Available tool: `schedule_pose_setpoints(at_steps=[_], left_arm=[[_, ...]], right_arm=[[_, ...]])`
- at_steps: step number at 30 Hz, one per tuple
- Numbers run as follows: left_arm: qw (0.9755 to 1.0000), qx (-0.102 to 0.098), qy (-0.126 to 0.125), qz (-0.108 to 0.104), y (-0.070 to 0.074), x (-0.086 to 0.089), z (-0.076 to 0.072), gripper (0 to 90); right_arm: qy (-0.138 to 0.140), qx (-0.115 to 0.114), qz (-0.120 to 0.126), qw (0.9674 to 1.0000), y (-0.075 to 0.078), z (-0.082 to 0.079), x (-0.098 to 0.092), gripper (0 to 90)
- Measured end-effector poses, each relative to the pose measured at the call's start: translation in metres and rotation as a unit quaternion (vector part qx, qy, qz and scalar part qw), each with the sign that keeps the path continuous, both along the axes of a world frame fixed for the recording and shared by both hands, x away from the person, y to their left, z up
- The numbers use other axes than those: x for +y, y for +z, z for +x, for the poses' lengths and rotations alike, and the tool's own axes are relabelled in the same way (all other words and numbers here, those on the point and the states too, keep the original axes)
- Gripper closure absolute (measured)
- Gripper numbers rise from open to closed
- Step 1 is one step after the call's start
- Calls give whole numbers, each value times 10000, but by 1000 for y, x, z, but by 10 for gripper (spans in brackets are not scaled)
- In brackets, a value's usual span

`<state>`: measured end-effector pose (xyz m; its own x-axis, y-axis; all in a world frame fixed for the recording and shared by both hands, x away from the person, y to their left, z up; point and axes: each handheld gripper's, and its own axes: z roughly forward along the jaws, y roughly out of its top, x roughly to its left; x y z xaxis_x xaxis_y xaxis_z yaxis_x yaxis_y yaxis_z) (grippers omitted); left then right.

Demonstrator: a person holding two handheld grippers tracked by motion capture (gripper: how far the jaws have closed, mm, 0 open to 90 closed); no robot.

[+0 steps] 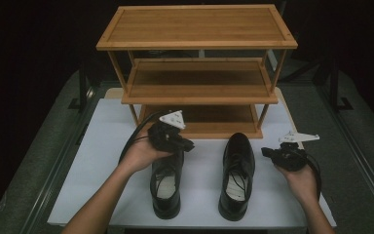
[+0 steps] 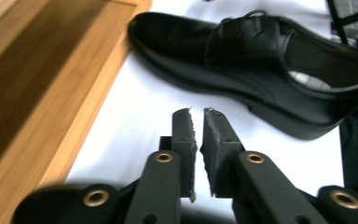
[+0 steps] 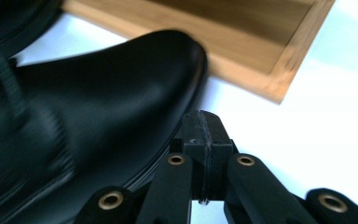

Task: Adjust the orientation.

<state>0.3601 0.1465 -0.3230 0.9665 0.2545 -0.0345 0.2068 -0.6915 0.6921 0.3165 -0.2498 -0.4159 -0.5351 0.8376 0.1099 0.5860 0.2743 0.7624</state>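
Two black leather lace-up shoes stand side by side on a white board (image 1: 102, 146), toes toward a wooden rack. My left gripper (image 1: 190, 145) hovers over the toe of the left shoe (image 1: 166, 187) and points right. In the left gripper view its jaws (image 2: 198, 112) stand a narrow gap apart with nothing between them, aimed at the side of the right shoe (image 2: 251, 60). My right gripper (image 1: 265, 152) sits just right of the right shoe (image 1: 237, 175) and points left. Its pads (image 3: 200, 114) meet, empty, close to that shoe's toe (image 3: 121, 93).
A three-tier wooden shoe rack (image 1: 197, 44) stands at the back of the board, its shelves bare. Its bottom shelf (image 2: 42, 93) lies just beyond the shoe toes, with a corner (image 3: 279, 88) near my right gripper. Grey surface and dark rails flank the board.
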Motion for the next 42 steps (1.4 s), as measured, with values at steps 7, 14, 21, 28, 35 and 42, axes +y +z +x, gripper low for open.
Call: schedule_pose_setpoints(at_steps=[7,14,21,28,35,42], left_arm=[[9981,-124,584,-146,-1,41,-6,659],[9903,-289,1352,-105,-19,91,-25,477],[9763,-430,2112,-185,-45,142,-44,367],[9599,-192,2790,-170,-82,185,-57,251],[9530,-50,3030,46,-105,194,-63,178],[9525,10,3038,180,-115,193,-59,178]], right_arm=[[163,63,0,9998,-5,-26,0,894],[421,60,35,9991,-8,-56,4,894],[602,69,102,9981,-12,-69,11,893],[734,120,117,9972,-17,-67,16,893],[765,241,35,9968,-24,-59,20,893],[800,284,31,9964,-24,-54,24,896]])
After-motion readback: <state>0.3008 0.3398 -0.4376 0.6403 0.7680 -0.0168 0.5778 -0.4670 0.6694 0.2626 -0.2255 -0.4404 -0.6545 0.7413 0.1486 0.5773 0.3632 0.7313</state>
